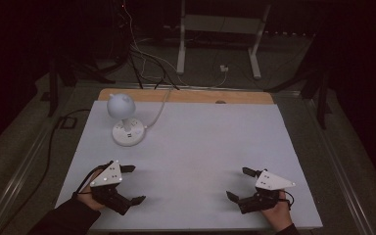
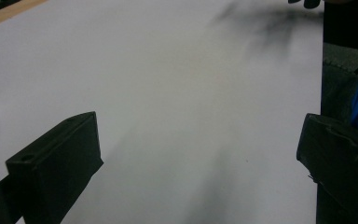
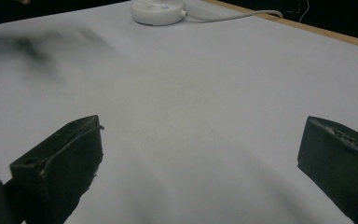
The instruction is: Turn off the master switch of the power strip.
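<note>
A dimly lit room, seen from above. A table (image 1: 191, 147) covered with a pale grey-white sheet fills the middle of the high view, with a strip of bare wood along its far edge.

Near the far left corner of the table stands a small white lamp (image 1: 124, 117): a round head on a short stem rising from a round base, which seems to carry sockets or buttons, though the dim light makes this hard to confirm. A white cable (image 1: 159, 110) runs from the base toward the far edge of the table. In the right gripper view the lamp's base (image 3: 158, 10) sits at the top, well away from the jaws.

At the near left, a hand in a dark sleeve holds the left gripper (image 1: 133, 185) just above or on the sheet, its jaws spread wide and holding nothing. At the near right, a hand holds the right gripper (image 1: 240, 183), its jaws also spread wide and empty. The two grippers point toward each other, well apart, with bare sheet between them. Each carries a pale three-cornered plate on top.

Beyond the table, on the dark floor, lie loose cables (image 1: 144, 58) and the legs of a white stand (image 1: 220, 29).
</note>
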Demonstrator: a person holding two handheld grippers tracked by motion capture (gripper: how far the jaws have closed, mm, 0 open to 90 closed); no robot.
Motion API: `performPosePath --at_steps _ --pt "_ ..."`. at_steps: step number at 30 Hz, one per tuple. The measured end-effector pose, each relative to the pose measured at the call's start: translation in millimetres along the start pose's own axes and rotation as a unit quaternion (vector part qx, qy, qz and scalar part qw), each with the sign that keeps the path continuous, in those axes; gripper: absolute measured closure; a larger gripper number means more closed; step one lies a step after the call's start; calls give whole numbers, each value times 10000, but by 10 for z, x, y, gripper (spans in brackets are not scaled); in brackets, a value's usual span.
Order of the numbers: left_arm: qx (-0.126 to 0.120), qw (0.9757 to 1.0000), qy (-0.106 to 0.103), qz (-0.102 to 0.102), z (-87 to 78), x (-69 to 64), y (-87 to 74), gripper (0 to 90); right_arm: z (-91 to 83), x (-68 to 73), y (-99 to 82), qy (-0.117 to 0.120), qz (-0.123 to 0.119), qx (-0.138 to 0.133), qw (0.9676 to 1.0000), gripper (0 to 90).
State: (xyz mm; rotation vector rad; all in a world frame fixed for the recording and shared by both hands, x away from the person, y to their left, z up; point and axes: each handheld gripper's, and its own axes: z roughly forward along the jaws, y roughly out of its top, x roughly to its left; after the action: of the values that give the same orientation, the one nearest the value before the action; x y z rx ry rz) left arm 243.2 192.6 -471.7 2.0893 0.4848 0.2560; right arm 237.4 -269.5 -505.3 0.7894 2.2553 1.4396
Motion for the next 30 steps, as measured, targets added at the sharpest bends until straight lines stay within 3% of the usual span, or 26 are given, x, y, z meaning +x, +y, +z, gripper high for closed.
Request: performPosePath --at_steps 19,30 --pt "-84 9997 202 -78 104 139 256 3 -5 5 4 29 45 -14 10000 0" --pt "-191 9988 430 -154 142 247 392 3 0 1 -1 42 53 -5 10000 0"
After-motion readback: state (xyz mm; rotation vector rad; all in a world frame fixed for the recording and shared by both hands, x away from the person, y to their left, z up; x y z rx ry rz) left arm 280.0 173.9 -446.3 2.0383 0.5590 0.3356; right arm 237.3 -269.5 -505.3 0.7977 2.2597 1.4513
